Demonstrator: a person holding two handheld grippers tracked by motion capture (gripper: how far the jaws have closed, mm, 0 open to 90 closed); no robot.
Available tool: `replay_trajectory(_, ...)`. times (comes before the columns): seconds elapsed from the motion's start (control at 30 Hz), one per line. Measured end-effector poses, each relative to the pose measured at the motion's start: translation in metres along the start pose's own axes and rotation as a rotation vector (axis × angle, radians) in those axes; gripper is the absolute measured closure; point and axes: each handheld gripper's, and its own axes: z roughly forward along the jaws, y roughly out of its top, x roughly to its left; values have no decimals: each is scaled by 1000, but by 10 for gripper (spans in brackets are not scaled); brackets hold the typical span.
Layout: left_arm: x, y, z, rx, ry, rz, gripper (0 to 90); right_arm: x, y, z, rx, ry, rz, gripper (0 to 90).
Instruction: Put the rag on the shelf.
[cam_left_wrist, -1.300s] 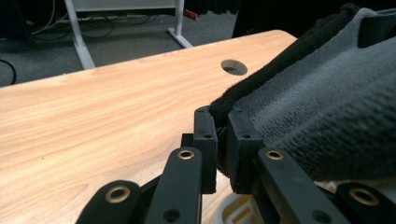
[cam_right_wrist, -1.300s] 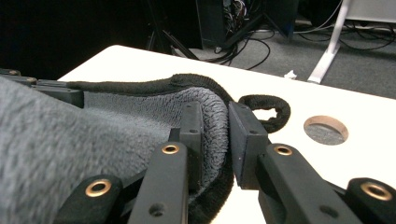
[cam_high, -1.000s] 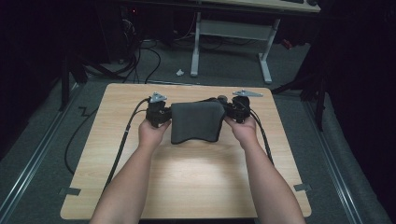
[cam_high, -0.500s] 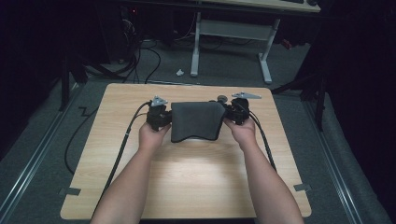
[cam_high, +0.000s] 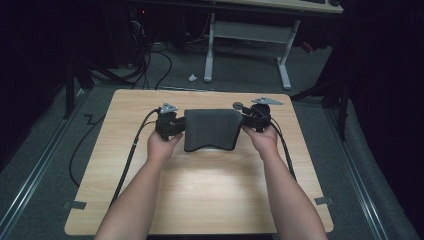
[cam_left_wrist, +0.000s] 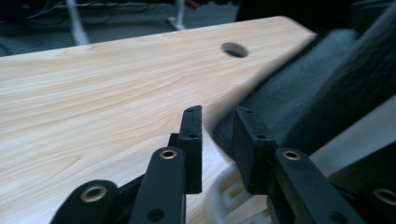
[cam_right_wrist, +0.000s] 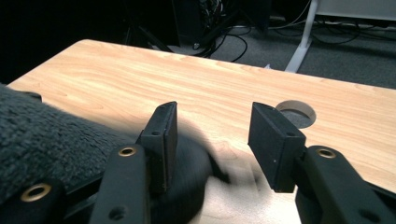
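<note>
A dark grey folded cloth (cam_high: 210, 129) lies at the far middle of the wooden table (cam_high: 210, 195), between the two hands. My left gripper (cam_high: 180, 126) sits at the cloth's left edge and my right gripper (cam_high: 245, 120) at its right edge. In the left gripper view the left gripper (cam_left_wrist: 217, 112) has a narrow gap between its jaws. The blurred cloth (cam_left_wrist: 289, 88) lies past its right jaw, with an edge just beyond the gap. In the right gripper view the right gripper (cam_right_wrist: 215, 109) is wide open over bare wood, and the blurred cloth (cam_right_wrist: 42, 130) lies outside its left jaw.
A round cable hole (cam_high: 238, 105) pierces the table near its far edge, close to the right gripper. Black cables trail from both grippers toward the front edge. Beyond the table stand a white desk frame (cam_high: 247, 37) and floor cables (cam_high: 150, 60).
In the high view the hands, the grippers and the cloth have barely moved over the last second.
</note>
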Motion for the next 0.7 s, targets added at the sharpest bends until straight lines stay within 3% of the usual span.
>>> replay_trajectory(0.27,10,-5,-9,-14,28,-30,709,-1,4,-8,-7,-24,-15,491)
replay_trajectory(0.7,17,-11,-29,-29,68,-24,692,-4,4,-24,-16,-59,-24,480)
